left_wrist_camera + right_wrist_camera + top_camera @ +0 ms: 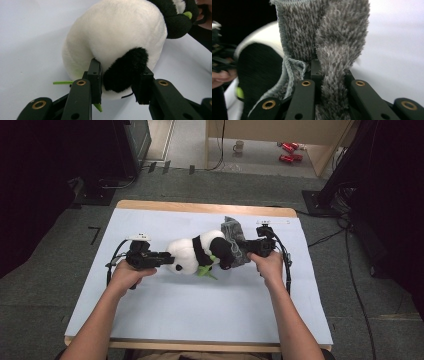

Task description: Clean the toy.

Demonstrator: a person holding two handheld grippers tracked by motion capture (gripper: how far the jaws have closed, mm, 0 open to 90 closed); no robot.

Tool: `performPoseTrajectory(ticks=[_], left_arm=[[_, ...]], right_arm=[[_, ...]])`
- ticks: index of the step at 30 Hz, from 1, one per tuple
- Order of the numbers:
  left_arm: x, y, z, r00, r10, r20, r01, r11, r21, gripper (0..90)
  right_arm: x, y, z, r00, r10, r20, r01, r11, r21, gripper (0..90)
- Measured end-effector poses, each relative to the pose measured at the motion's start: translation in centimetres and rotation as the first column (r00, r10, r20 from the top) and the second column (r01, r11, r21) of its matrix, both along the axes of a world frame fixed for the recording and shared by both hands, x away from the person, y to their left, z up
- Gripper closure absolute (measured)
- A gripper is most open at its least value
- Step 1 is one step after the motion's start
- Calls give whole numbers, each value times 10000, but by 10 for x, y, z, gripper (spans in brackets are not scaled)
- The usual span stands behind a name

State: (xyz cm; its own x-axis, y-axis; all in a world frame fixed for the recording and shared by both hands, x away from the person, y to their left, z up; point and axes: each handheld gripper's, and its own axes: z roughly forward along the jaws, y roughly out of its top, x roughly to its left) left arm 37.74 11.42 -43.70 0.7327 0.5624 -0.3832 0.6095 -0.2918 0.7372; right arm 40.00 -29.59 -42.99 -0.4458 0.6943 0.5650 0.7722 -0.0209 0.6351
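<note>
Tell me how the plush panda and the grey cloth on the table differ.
The plush panda is black and white and stuffed round; the grey cloth is one colour, thin and folded. The left gripper has a black paw of the panda between its jaws; the right gripper is shut on a fold of the cloth. The panda lies on the table; the cloth drapes over the panda's head end. Both look soft and fuzzy.

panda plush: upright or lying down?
Lying down. The panda plush lies on its side across the table, its black foot between the left gripper's jaws, its head toward the grey fleece cloth.
</note>
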Motion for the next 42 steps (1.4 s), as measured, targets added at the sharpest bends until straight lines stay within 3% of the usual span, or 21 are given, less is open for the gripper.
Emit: performPoseTrajectory(ticks=[4,11,17,23,26,30,37,42], left_arm=[[1,1,0,10000,-22,-42,22,10000,-31,650],[3,2,-1,9999,-126,-106,124,9999,-114,644],[3,2,-1,9999,-127,-83,126,9999,-89,640],[2,2,0,9999,-119,-68,118,9999,-48,638],[2,1,0,9999,-112,-61,111,9999,-57,637],[2,1,0,9999,-97,-44,96,9999,-84,637],[2,0,0,10000,-68,-47,67,9999,-105,637],[2,0,0,10000,-76,-55,76,9999,-103,635]], right_arm=[[-1,0,-8,9998,-131,-123,129,9997,-204,809],[1,2,-25,9963,-188,-836,57,9879,-1548,808],[-1,-5,-18,9981,-322,-529,205,9777,-2090,808],[-5,-24,-3,9963,-854,-60,836,9856,-1469,807],[-6,-30,10,9952,-958,206,978,9841,-1482,808],[-11,-34,28,9926,-1028,646,1088,9891,-989,808],[-19,-22,56,9883,-604,1399,661,9972,-361,808],[-22,-5,65,9851,-142,1715,160,9998,-89,807]])
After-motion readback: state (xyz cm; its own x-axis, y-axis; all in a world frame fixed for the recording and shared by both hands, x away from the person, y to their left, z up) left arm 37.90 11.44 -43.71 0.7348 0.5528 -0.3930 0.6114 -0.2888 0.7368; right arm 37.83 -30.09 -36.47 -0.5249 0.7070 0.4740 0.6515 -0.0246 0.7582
